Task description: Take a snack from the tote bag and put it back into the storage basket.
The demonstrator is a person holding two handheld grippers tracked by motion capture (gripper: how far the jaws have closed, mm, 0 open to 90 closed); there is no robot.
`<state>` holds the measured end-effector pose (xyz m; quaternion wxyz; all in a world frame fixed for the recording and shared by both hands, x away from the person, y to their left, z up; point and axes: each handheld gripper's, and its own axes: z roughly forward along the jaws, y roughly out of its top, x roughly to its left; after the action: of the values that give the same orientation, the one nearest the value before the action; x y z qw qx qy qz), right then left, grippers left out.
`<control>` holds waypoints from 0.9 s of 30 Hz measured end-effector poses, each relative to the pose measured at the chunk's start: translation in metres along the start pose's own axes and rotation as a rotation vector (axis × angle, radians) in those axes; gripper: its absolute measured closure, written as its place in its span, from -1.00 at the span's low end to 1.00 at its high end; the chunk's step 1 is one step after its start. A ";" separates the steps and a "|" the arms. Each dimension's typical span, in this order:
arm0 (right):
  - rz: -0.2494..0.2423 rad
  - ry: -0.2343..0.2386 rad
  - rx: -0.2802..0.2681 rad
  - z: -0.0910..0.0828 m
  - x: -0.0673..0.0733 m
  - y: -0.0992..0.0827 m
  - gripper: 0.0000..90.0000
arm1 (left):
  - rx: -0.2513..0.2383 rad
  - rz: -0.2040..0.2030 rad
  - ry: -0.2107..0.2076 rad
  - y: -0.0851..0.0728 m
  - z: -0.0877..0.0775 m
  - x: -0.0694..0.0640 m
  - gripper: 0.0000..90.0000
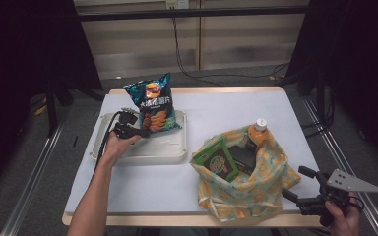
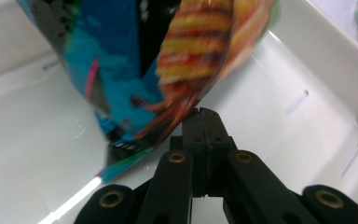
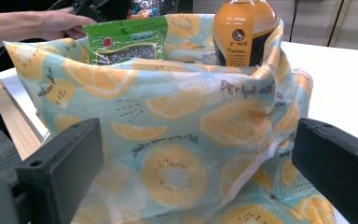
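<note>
Black and wide apart, the jaws of my right gripper (image 1: 295, 189) stand fully spread at the near right edge of the table (image 1: 226, 110), holding nothing; in the right gripper view they frame the cloth bag (image 3: 177, 140) just ahead without touching it. That bag is pale blue-green printed with orange slices, slumped open, with a green packet (image 1: 218, 160) and an orange bottle (image 3: 238, 32) standing in its mouth. Farther off to the left, my left gripper (image 1: 141, 132) has its jaws pressed right together, pinching the bottom edge of the chip bag (image 1: 153, 105). The chip bag is dark teal with ridged orange chips pictured on its front, standing upright and a little tilted over the white tray (image 1: 172, 150), its lower corner nipped between my fingertips (image 2: 200, 122).
</note>
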<state>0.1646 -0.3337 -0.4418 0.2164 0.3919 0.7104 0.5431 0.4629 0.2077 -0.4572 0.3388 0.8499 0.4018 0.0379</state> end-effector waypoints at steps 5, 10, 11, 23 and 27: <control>0.002 0.002 0.000 -0.001 -0.001 0.000 -0.97 | -0.003 -0.001 -0.020 0.007 0.007 -0.002 1.00; 0.005 -0.003 -0.001 -0.002 -0.001 -0.001 -0.96 | -0.021 -0.009 -0.018 0.009 0.011 -0.004 1.00; 0.008 -0.001 -0.002 -0.002 -0.001 0.000 -0.96 | -0.018 -0.003 -0.016 0.009 0.011 -0.005 1.00; -0.002 0.004 0.001 -0.001 0.001 0.000 -0.96 | -0.134 0.042 -0.063 0.004 -0.017 -0.022 0.97; -0.003 0.006 0.003 -0.001 0.001 0.000 -0.96 | -0.184 0.042 -0.069 -0.002 -0.025 -0.030 0.92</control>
<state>0.1632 -0.3332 -0.4409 0.2145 0.3897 0.7125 0.5427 0.4328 0.2008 -0.4333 0.4284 0.8242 0.3665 0.0524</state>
